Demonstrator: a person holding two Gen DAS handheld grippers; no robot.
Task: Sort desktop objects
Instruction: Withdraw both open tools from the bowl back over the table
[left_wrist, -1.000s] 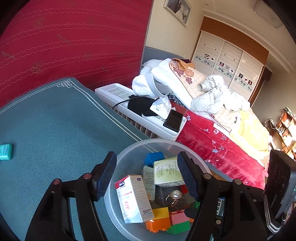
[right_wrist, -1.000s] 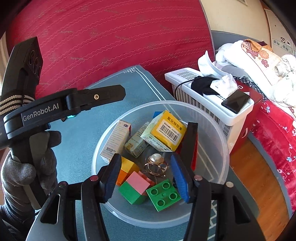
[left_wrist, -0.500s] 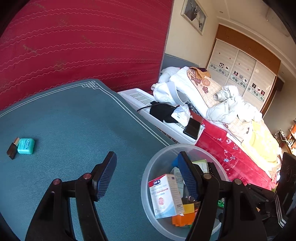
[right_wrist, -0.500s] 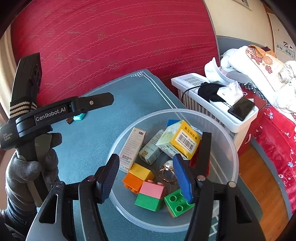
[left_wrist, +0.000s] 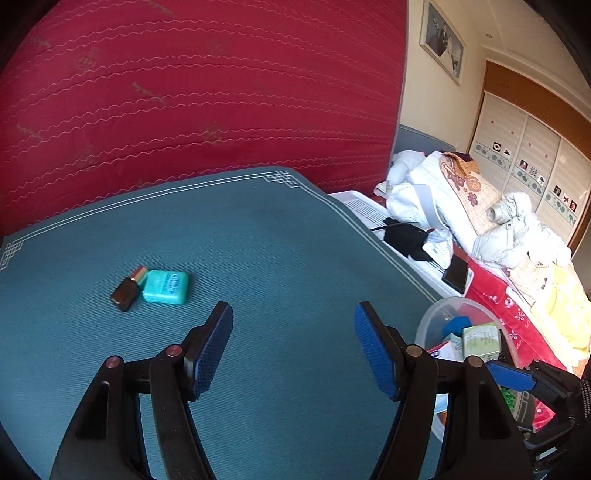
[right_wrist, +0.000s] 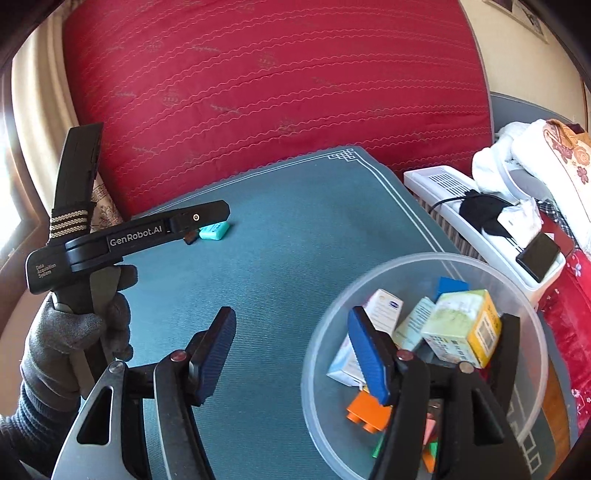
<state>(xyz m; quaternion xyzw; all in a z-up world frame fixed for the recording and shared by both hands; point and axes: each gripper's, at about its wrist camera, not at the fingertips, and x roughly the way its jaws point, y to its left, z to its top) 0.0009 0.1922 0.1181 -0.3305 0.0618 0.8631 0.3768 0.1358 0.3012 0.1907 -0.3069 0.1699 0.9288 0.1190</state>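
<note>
A teal box (left_wrist: 166, 287) and a small dark brown object (left_wrist: 125, 293) lie side by side on the blue-green table mat (left_wrist: 277, 251). My left gripper (left_wrist: 293, 321) stands open and empty above the mat, short of them and to their right. From the right wrist view, the left gripper (right_wrist: 218, 212) hangs just before the teal box (right_wrist: 214, 230). My right gripper (right_wrist: 291, 325) has its jaws opening with nothing between them; its right finger overlaps the left rim of the clear plastic bowl (right_wrist: 406, 258). The bowl holds medicine boxes (right_wrist: 461, 328) and toy bricks (right_wrist: 365, 410).
A gloved hand (right_wrist: 74, 332) holds the left gripper. A red mattress (left_wrist: 203, 92) stands behind the table. Right of the table edge is a white rack (right_wrist: 480, 229) with a black cloth and a phone (right_wrist: 539, 254), then a bed with bedding (left_wrist: 480, 206).
Both grippers have swung left, away from the bowl. The teal box and dark object have come into the left wrist view. The right jaws have widened and no longer frame the bowl's contents.
</note>
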